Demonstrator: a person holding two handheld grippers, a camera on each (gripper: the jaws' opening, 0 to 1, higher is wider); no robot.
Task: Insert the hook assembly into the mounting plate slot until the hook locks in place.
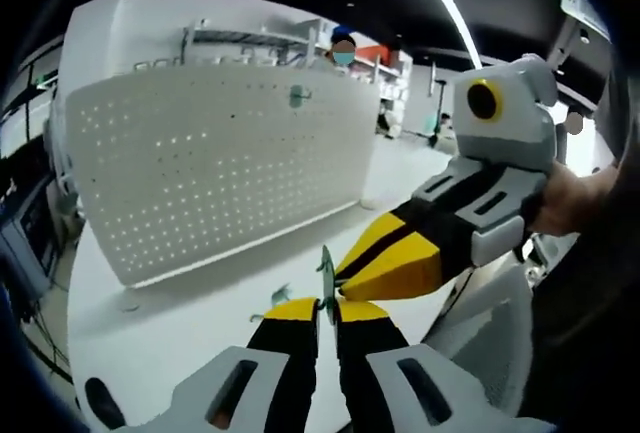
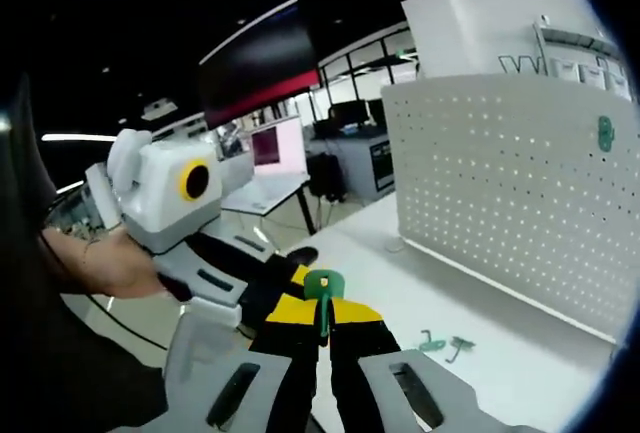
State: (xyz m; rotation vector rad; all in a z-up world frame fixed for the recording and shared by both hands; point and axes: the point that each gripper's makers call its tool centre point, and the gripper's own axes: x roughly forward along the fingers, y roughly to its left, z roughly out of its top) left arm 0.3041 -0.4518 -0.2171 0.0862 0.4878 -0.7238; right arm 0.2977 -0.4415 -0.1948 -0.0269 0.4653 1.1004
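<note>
So far the green hook (image 2: 322, 298) is pinched between both claws, the left gripper (image 1: 326, 305) and the right gripper (image 2: 325, 315), tips touching. Far ahead stands the white peg board (image 1: 220, 163). One hook (image 2: 604, 133) hangs there already. Pushing it in is not done.
</note>
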